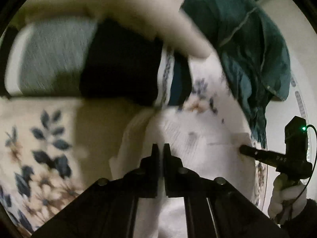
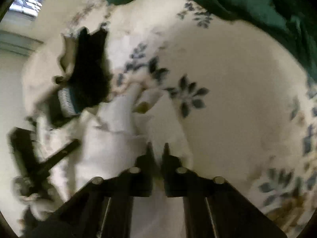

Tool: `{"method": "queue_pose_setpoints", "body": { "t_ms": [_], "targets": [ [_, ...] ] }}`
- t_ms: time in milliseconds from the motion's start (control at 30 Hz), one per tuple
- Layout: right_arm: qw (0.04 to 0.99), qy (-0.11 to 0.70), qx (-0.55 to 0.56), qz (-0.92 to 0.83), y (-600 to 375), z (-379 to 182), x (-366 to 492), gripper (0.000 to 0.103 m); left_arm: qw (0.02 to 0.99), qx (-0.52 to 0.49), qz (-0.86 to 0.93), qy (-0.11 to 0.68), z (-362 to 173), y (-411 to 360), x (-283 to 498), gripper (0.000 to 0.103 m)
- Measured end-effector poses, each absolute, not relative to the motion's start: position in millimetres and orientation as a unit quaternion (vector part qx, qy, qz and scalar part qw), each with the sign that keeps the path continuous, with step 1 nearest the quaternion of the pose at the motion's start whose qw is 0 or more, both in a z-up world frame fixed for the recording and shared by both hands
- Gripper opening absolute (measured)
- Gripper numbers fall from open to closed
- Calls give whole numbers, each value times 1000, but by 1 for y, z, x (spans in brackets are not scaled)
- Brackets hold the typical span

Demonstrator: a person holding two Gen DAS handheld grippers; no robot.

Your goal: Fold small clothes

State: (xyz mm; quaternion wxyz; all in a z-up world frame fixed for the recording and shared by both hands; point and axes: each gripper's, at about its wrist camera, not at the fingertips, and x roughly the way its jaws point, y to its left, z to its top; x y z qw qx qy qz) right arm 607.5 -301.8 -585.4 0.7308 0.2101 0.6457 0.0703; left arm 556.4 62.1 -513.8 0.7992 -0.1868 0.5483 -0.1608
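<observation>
Left gripper (image 1: 160,148) has its two black fingers pinched together on the near edge of the white garment (image 1: 198,138), with a sliver of cloth running between them. To its left, the floral bedspread (image 1: 35,148) lies bare right out to the frame's rim, open room on that side. Ahead sits a stack of folded clothes (image 1: 89,59), grey and black, blurred. Further right, a teal cloth (image 1: 247,49) hangs bunched over the white garment's far edge. At the right, the right gripper (image 1: 242,150) presses its tip against the garment's other corner, and its own camera shows white fabric between its fingers (image 2: 166,150), gripped. Beyond them, the bedspread stretches flat and open to the right.
</observation>
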Motion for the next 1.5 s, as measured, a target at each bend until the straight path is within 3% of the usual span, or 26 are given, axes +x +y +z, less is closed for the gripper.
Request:
{"method": "queue_pose_setpoints", "body": {
  "t_ms": [67, 167, 333, 367, 400, 433, 467, 500, 533, 600, 767, 833, 867, 900, 967, 1000, 1067, 1333, 1500],
  "targets": [
    [753, 616, 222, 62, -310, -567, 612, 7, 812, -195, -151, 529, -502, 75, 559, 2],
    [780, 582, 226, 43, -322, -552, 628, 5, 796, -222, -118, 550, -528, 98, 577, 2],
    [721, 647, 246, 34, -323, -603, 656, 5, 762, -265, -131, 576, -548, 119, 576, 4],
    [712, 652, 255, 38, -325, -606, 654, 6, 748, -287, -141, 581, -549, 126, 568, 10],
    [708, 653, 264, 44, -328, -604, 649, 9, 740, -302, -144, 583, -549, 132, 562, 31],
    [708, 652, 266, 51, -330, -601, 643, 22, 733, -322, -150, 579, -549, 139, 554, 48],
    [707, 651, 269, 58, -334, -596, 635, 34, 727, -349, -162, 568, -548, 145, 542, 77],
    [705, 645, 288, 68, -343, -590, 620, 59, 719, -381, -176, 554, -549, 152, 527, 82],
    [701, 639, 305, 77, -345, -590, 609, 73, 707, -408, -194, 544, -553, 156, 513, 82],
    [664, 638, 371, 120, -353, -599, 575, 86, 680, -435, -215, 549, -567, 152, 493, 82],
    [576, 681, 417, 175, -329, -654, 522, 88, 643, -421, -239, 593, -609, 115, 473, 81],
    [550, 685, 437, 192, -313, -679, 513, 95, 656, -414, -237, 585, -607, 114, 474, 80],
    [543, 681, 449, 200, -307, -686, 512, 96, 661, -415, -237, 578, -604, 112, 475, 75],
    [544, 675, 455, 201, -302, -688, 512, 96, 667, -414, -239, 571, -600, 108, 477, 44],
    [551, 662, 459, 218, -291, -682, 515, 79, 684, -406, -229, 561, -587, 112, 474, 29],
    [558, 662, 451, 215, -286, -677, 515, 59, 688, -408, -225, 556, -583, 108, 473, 26],
    [567, 660, 445, 213, -280, -667, 514, 50, 682, -425, -225, 551, -574, 106, 467, 25],
    [570, 659, 420, 252, -266, -594, 463, 44, 684, -408, -233, 558, -513, 111, 388, 24],
    [540, 698, 400, 246, -253, -600, 393, 45, 647, -398, -186, 623, -562, 106, 323, 31]
  ]
}}
